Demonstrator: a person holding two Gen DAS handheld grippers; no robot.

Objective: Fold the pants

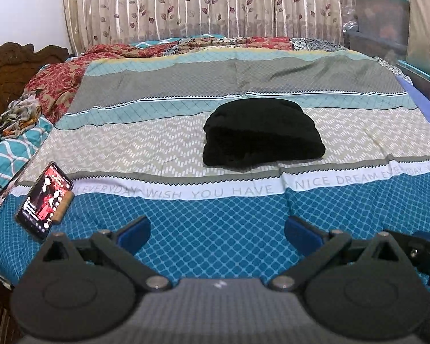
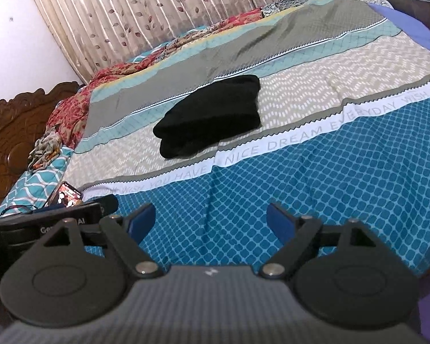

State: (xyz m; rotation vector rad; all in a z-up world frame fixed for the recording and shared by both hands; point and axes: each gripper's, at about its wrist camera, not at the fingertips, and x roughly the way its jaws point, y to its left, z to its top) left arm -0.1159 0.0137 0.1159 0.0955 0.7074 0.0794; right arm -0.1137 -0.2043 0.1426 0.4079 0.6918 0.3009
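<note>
Your left gripper (image 1: 217, 233) and right gripper (image 2: 210, 220) both gape wide, empty, at frame bottom; the folded black pants (image 1: 260, 133) lie mid-frame on the bedspread (image 1: 215, 229).

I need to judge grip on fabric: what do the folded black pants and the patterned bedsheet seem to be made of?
Black pants: apparently a soft, thick knit or fleece; matte, no sheen, and the folds look rounded and bulky. Bedsheet: likely thin woven cotton or polyester with a printed pattern; it lies flat with fine creases and a faint sheen.
</note>
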